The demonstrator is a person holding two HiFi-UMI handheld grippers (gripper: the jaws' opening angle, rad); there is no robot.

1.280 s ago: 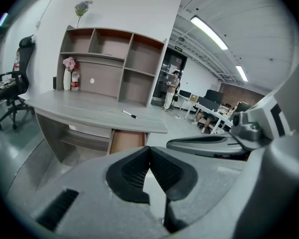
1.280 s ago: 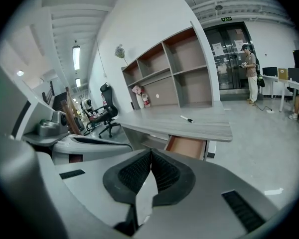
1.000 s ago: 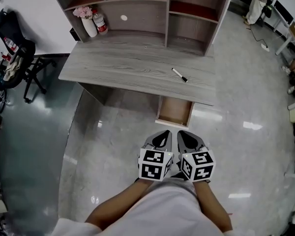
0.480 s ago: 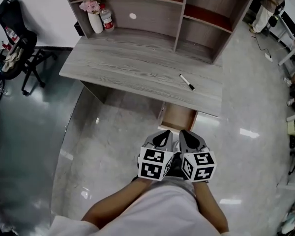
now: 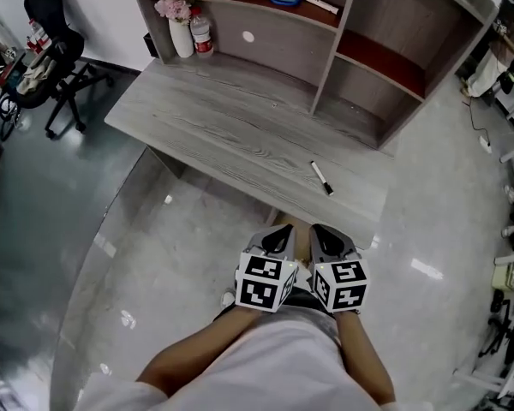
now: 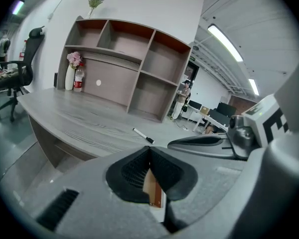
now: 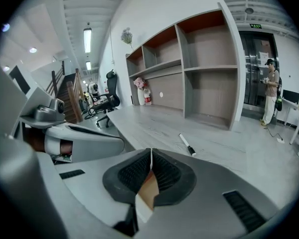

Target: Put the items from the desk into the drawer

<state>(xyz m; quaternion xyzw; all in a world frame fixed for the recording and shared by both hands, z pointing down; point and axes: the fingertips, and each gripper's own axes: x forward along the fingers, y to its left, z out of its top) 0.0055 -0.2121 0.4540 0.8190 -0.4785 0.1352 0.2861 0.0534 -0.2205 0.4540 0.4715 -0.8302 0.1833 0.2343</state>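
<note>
Marker point(image 5: 321, 178) lies on table point(image 5: 214, 131) near its front edge, well ahead of you | left tool point(image 5: 280, 241), right tool point(image 5: 326, 243): jaws together, empty | marker likely light, stiff, slick, prone to rolling; pinch mid-barrel, crosswise.

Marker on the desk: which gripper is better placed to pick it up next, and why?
Probably the right gripper: the marker lies almost straight ahead of it, while the left gripper sits further left. Both have jaws together, holding nothing.
</note>
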